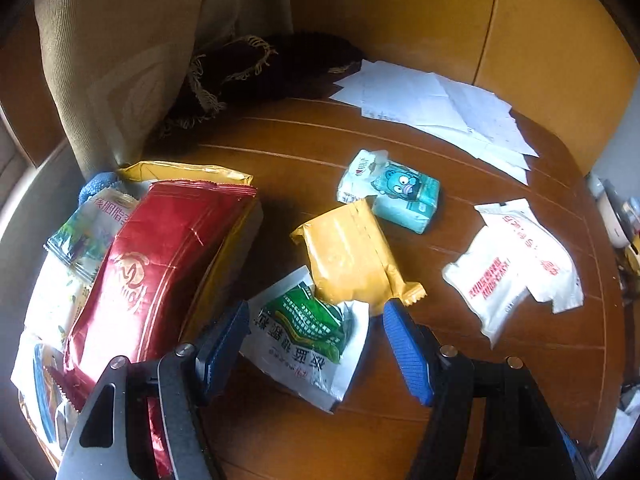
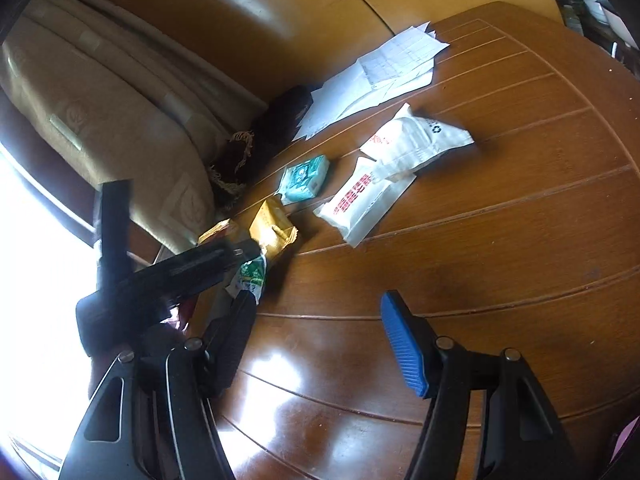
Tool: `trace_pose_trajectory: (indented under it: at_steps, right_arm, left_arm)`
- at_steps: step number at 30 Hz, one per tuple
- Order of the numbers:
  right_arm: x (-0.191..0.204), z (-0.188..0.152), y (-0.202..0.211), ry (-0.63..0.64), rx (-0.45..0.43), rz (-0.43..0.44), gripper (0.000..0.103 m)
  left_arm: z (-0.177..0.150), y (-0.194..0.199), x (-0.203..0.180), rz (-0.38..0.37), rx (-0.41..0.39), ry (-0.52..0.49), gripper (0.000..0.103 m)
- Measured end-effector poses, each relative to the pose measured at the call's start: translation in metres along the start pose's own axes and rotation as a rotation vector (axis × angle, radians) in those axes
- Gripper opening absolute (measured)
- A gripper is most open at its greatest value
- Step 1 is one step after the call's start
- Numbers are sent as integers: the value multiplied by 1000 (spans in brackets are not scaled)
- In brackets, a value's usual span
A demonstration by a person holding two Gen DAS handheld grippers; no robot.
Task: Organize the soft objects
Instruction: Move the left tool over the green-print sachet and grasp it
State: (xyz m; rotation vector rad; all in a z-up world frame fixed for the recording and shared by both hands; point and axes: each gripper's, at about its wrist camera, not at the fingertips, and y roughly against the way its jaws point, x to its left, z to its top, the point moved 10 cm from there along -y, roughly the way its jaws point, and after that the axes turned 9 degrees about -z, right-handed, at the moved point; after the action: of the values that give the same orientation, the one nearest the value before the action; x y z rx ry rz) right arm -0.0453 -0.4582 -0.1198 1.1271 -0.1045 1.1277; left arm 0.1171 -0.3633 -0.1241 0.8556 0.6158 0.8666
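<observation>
My left gripper stands open low over the wooden table. A green-and-white packet lies between its blue pads, which do not press on it. A yellow packet overlaps that packet's far edge. Beyond lie a teal tissue pack and two white packets. A red bag tops a pile of packets at the left. My right gripper is open over bare wood, holding nothing. In the right wrist view the left gripper's black finger reaches onto the green-and-white packet.
Loose white papers lie at the table's far side. A beige cushion and a dark fringed cloth sit at the back left against a yellow-brown seat back. The table edge curves round at the right.
</observation>
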Motion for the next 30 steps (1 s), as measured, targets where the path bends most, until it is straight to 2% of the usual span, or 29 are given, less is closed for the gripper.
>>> trace_pose_trajectory:
  at_steps: [1, 2, 3, 6, 7, 11, 13, 16, 18, 19, 20, 22, 24, 26, 28, 30]
  right_arm:
    - [0, -1, 0, -2, 3, 3, 65]
    - [0, -1, -1, -4, 5, 5, 65]
    - [0, -2, -1, -6, 9, 9, 65]
    - [2, -3, -1, 4, 9, 12, 65]
    - [2, -3, -1, 5, 7, 11, 65]
    - [-1, -2, -2, -2, 5, 3, 65]
    - [-3, -1, -2, -8, 4, -3, 65]
    - [-4, -1, -2, -10, 1, -9, 65]
    - [-4, -2, -4, -6, 2, -14, 65]
    - [-4, -2, -4, -3, 5, -15, 65]
    - [-4, -3, -4, -1, 6, -16, 65]
    - [-4, -3, -5, 0, 6, -22, 65]
    - [-5, -3, -5, -3, 6, -28, 65]
    - [-5, -4, -6, -5, 7, -31, 65]
    - [-5, -4, -6, 2, 4, -41, 65]
    - [-6, -4, -6, 0, 2, -47, 65]
  left_arm:
    - [-1, -2, 0, 6, -1, -5, 62]
    - [-3, -4, -2, 7, 4, -20, 39]
    - [-6, -8, -5, -8, 23, -29, 35]
    - [-13, -5, -8, -7, -9, -69, 33]
    - [-16, -3, -8, -15, -20, -68, 24]
    - [-33, 7, -15, -107, -24, -90, 21]
    - [-44, 13, -22, -146, -21, -108, 21]
    - [-62, 26, -34, -257, 10, -121, 23]
    - [-73, 36, -38, -338, 43, -82, 30]
    - [-75, 41, -37, -356, 44, -62, 40]
    - [-76, 49, -35, -364, 26, -44, 52]
    - [-76, 60, -27, -322, -16, -17, 62]
    - [-80, 58, -21, -236, -2, -11, 63]
    - [-86, 48, -16, -196, 51, 12, 63]
    - [-92, 34, -17, -241, 122, 65, 62]
    - [-87, 30, -18, -297, 133, 117, 62]
